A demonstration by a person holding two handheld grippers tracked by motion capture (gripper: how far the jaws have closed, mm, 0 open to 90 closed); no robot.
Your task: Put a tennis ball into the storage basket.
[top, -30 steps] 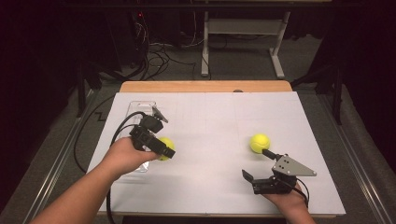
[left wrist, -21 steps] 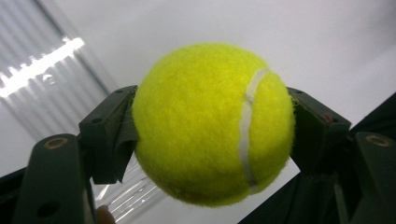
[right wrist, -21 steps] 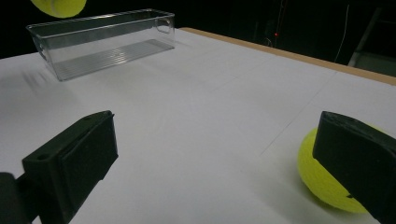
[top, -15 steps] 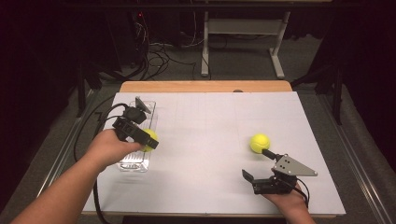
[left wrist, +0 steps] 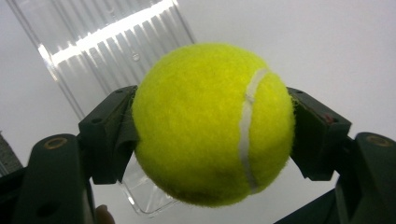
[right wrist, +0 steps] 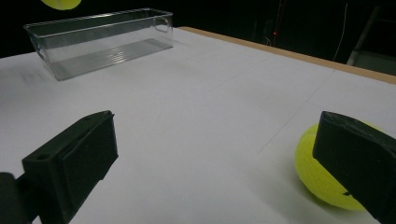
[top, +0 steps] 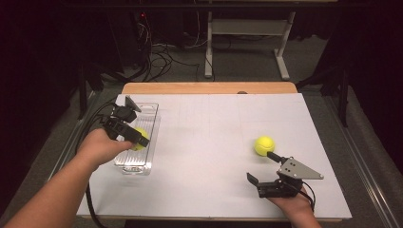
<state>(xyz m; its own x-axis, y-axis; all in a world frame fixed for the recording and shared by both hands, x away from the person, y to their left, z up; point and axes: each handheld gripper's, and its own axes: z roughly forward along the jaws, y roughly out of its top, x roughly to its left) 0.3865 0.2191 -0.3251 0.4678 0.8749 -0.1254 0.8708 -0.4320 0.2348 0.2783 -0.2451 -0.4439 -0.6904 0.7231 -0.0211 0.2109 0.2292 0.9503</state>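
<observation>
Yellow tennis ball (top: 139, 138) clamped in our left gripper (top: 134, 138), hovering over the clear bin (top: 148, 124) so it drops in; right gripper (top: 263, 167) sits open beside the second ball (top: 264, 146) on the desk (top: 209, 142)

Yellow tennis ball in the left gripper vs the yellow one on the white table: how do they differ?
The yellow tennis ball in the left gripper is clamped between the left gripper's jaws, held over the clear plastic bin. The yellow tennis ball on the white table rests free, beside one jaw of the open right gripper, ungripped. Both look alike in colour and size.
</observation>
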